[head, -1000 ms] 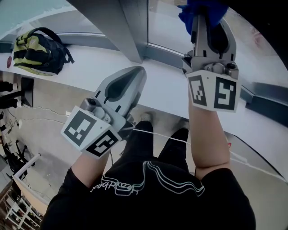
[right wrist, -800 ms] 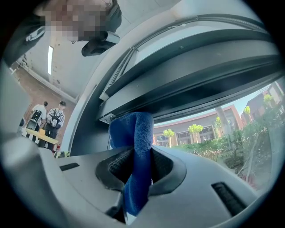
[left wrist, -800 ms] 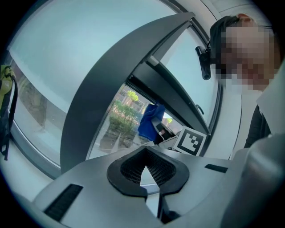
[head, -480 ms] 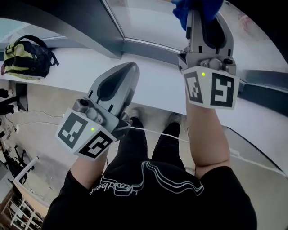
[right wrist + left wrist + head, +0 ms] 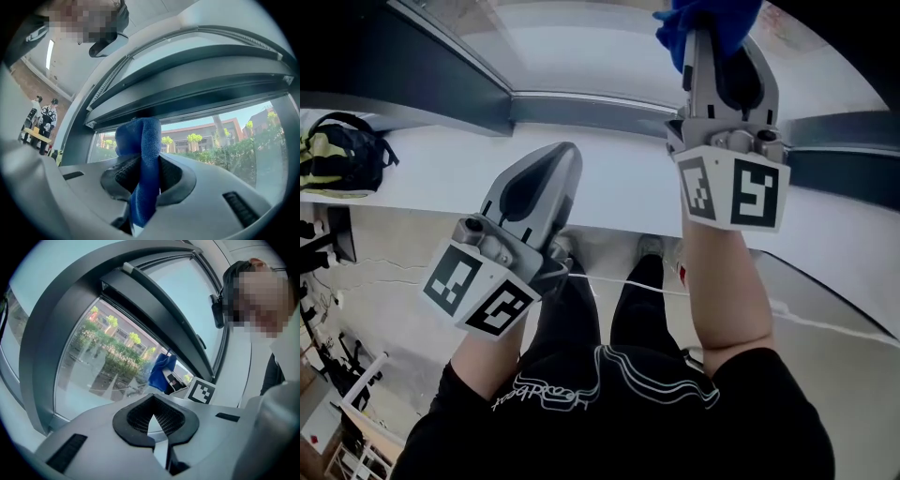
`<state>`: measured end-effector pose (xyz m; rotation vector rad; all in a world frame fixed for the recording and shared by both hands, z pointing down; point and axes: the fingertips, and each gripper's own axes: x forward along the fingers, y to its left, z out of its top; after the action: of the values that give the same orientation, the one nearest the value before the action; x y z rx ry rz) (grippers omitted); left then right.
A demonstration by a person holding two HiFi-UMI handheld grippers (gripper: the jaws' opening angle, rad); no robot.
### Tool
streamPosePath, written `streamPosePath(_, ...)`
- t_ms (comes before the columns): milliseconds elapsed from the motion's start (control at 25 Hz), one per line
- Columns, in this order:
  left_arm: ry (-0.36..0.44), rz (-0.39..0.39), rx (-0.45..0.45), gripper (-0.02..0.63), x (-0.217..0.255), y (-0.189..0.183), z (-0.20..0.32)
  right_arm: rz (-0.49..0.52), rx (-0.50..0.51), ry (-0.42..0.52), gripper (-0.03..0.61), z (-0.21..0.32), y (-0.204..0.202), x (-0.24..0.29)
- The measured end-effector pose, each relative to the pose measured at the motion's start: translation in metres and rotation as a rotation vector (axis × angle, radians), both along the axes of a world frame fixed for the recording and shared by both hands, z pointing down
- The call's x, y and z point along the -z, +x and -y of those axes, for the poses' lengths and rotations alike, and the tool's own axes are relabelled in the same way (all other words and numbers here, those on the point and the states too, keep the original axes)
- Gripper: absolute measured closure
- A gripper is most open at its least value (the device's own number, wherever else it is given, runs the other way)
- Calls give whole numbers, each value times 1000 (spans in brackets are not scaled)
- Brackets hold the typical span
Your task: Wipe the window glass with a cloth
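Cloth, one, in right claw

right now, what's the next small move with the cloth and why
Probably press the cloth flat to the glass and sweep sideways. The right gripper is shut on it, up at the pane, while the left gripper is shut on nothing, over the sill.
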<state>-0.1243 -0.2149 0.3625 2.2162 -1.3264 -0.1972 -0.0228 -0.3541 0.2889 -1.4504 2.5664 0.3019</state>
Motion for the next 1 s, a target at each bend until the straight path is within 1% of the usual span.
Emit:
streamPosePath(160, -13, 4, -35, 607, -9, 40, 5, 7, -35, -2, 515, 5, 44, -5)
streamPosePath(480, -25, 4, -78, 607, -18, 127, 22, 2, -60, 10, 515, 15, 126, -5)
streamPosePath(760, -12, 20, -111, 607, -18, 201, 31, 0, -97, 11, 515, 22, 211, -11)
streamPosePath(1000, -13, 25, -144, 607, -11, 251, 36, -17, -143, 19, 515, 26, 274, 0)
